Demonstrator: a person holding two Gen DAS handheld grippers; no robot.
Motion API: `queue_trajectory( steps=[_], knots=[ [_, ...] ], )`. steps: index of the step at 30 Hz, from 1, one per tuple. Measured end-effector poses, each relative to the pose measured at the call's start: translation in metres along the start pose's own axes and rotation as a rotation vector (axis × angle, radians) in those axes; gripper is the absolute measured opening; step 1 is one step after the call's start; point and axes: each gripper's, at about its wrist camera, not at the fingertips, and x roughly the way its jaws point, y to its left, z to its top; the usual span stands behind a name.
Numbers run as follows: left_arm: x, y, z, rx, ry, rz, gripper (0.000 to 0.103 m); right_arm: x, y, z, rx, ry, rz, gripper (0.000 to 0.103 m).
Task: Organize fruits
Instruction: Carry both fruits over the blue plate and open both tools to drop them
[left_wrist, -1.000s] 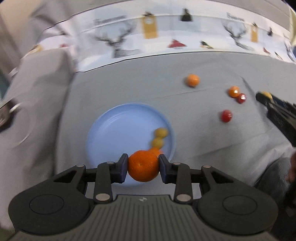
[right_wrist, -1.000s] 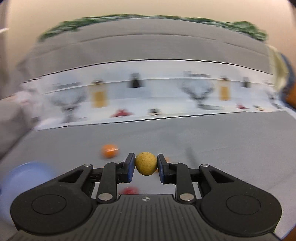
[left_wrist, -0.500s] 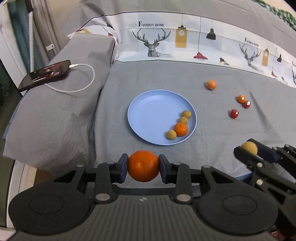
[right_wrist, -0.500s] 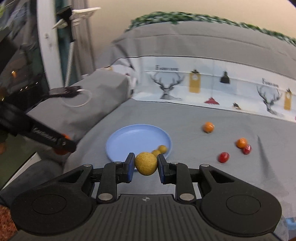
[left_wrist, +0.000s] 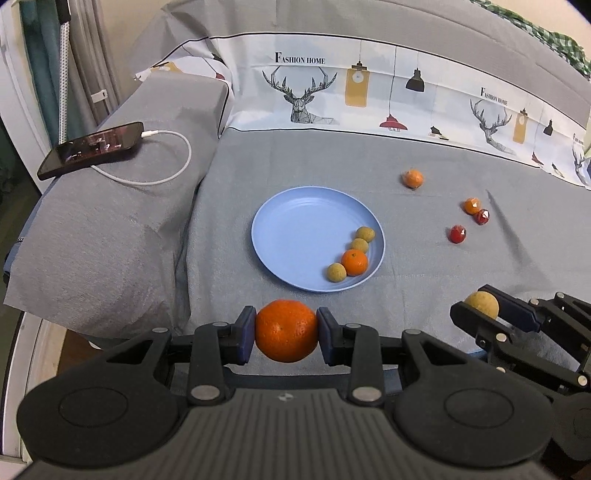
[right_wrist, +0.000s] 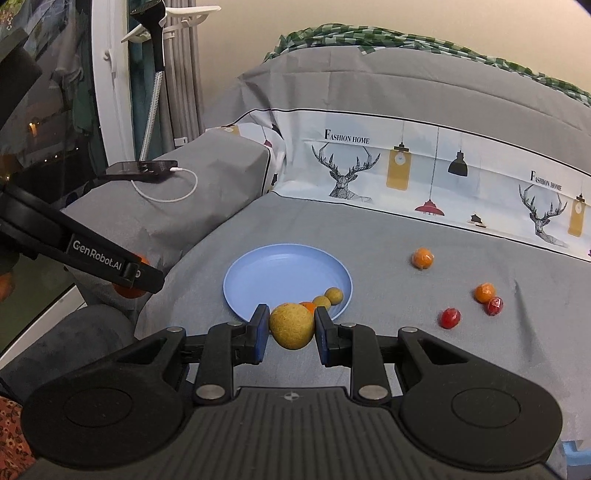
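Jaws on both our grippers are pinching fruit: the left gripper (left_wrist: 286, 332) clamps an orange (left_wrist: 286, 329) between its blue pads, and the right gripper (right_wrist: 290, 326) clamps a yellow ball fruit (right_wrist: 291, 325) the same way. We hold both above the near edge of the bed (left_wrist: 295, 158), short of the plate (left_wrist: 295, 221). From the left view our right gripper (left_wrist: 480, 308) shows at the right side, its yellow fruit (left_wrist: 482, 303) visible between the fingers; from the right view the left gripper's finger, marked GenRobot.AI, crosses the left edge with a bit of the orange (right_wrist: 127, 291) behind it. Beyond the jaws the blue plate lies flat on the grey bed cover, and along its right rim sit three small yellow fruits (left_wrist: 360, 244) and a small orange (left_wrist: 354, 262), touching or nearly touching in a row. To the right of the plate, well apart from it, a small orange fruit (left_wrist: 412, 178) lies alone, farther back. Nearer the right side an orange fruit (left_wrist: 471, 205) touches a red one (left_wrist: 482, 216), and another red fruit (left_wrist: 457, 234) lies just beside them. At the left, on a grey pillow (left_wrist: 110, 229), a phone (left_wrist: 90, 149) rests with a white cable (left_wrist: 162, 177) plugged in. A printed band with deer and lamps (left_wrist: 369, 96) runs across the bed behind.
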Motion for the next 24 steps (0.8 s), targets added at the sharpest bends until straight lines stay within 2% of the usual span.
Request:
queue_trajectory(
  steps=[14, 24],
  knots=[
    [0.03, 0.01, 0.012, -0.015, 0.033, 0.007, 0.039, 0.026, -0.004, 0.002, 0.007, 0.055, 0.011, 0.027],
    [0.062, 0.015, 0.031, -0.026, 0.063, 0.003, 0.039, 0.062, -0.003, 0.011, 0.018, 0.089, 0.026, 0.027]
  ],
)
